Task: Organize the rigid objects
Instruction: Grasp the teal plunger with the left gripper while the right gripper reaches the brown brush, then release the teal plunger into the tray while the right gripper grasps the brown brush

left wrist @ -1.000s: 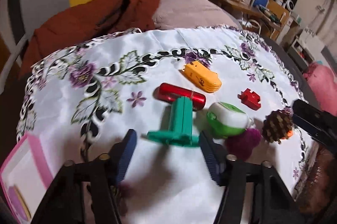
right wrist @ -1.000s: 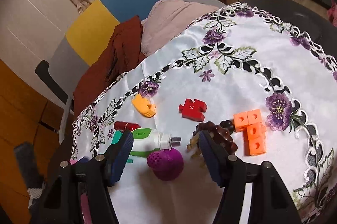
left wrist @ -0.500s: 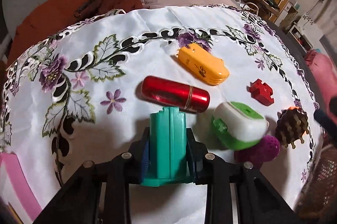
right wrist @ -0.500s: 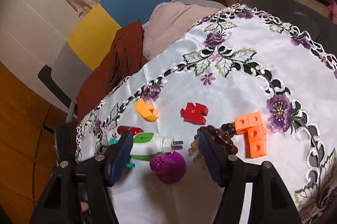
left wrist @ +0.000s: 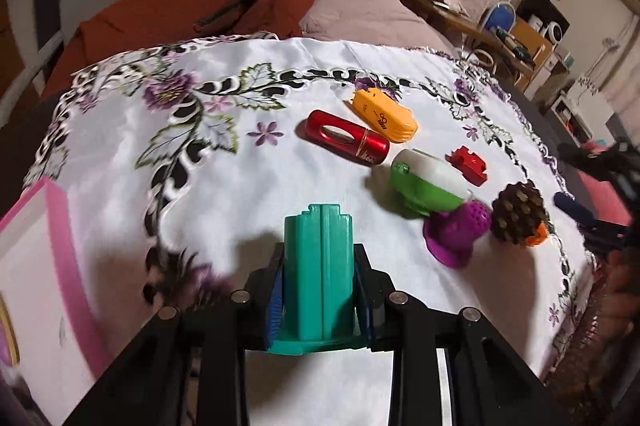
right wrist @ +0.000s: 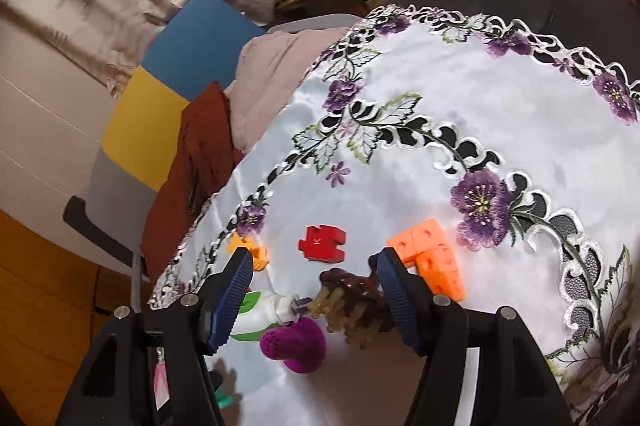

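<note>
Left wrist: teal piece (left wrist: 319,266) between gripper (left wrist: 320,290) pads

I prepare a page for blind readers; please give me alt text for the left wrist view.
The left gripper holds a teal plastic piece between its fingers, above a white embroidered tablecloth. Farther on the cloth lie a red cylinder, an orange case, a green-and-white plug, a red puzzle piece, a purple piece and a brown clip. A pink-edged box is at left.

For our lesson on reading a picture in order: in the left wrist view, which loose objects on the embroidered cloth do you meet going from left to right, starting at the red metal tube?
Red tube → yellow case → green-and-white plug → red puzzle piece → brown claw clip.
</note>
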The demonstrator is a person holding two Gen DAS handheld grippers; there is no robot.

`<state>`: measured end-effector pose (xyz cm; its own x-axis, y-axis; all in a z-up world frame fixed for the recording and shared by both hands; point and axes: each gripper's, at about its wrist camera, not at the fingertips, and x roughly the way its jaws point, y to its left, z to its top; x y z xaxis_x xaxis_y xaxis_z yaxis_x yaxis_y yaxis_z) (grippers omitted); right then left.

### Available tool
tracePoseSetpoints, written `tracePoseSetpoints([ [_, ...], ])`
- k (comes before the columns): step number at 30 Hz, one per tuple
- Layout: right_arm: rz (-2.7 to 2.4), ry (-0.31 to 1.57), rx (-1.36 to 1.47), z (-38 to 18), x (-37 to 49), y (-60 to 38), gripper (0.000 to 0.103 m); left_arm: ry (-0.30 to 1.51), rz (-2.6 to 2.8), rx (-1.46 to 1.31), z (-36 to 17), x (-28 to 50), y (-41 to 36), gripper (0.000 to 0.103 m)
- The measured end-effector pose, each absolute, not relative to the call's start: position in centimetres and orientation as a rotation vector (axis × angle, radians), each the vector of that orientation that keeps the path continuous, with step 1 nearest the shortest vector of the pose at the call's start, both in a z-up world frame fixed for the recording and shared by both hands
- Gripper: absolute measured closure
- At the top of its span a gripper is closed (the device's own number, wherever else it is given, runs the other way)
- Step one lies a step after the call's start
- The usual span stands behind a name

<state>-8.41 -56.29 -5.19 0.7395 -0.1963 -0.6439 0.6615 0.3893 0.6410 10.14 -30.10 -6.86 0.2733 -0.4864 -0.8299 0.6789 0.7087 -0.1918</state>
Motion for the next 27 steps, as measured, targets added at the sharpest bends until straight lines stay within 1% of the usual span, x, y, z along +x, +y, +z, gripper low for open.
tracePoseSetpoints([
  [6, -0.573, 0.603, 1.038, -6.4, -7.5, -56.2, 0.037, 1.017, -0.788, 0.17, -6.1, 8.3, -27.3, 0.073],
  [12, -0.612, 0.708, 0.963, -7.2, -6.1, -55.7, 0.037, 1.023, -0.788, 0.116, -5.6, 6.7, -24.2, 0.073],
  [21, -0.655, 0.842, 0.766, -8.1, -3.5, -54.2, 0.037, 0.996, -0.787, 0.061, -4.3, 4.9, -20.0, 0.073],
  [23, -0.656, 0.884, 0.709, -8.5, -2.8, -53.8, 0.04, 0.991, -0.78, 0.051, -4.1, 4.7, -18.8, 0.073],
  [27, -0.674, 0.908, 0.603, -8.3, -2.1, -52.7, 0.04, 0.978, -0.758, 0.024, -3.5, 4.3, -16.2, 0.073],
])
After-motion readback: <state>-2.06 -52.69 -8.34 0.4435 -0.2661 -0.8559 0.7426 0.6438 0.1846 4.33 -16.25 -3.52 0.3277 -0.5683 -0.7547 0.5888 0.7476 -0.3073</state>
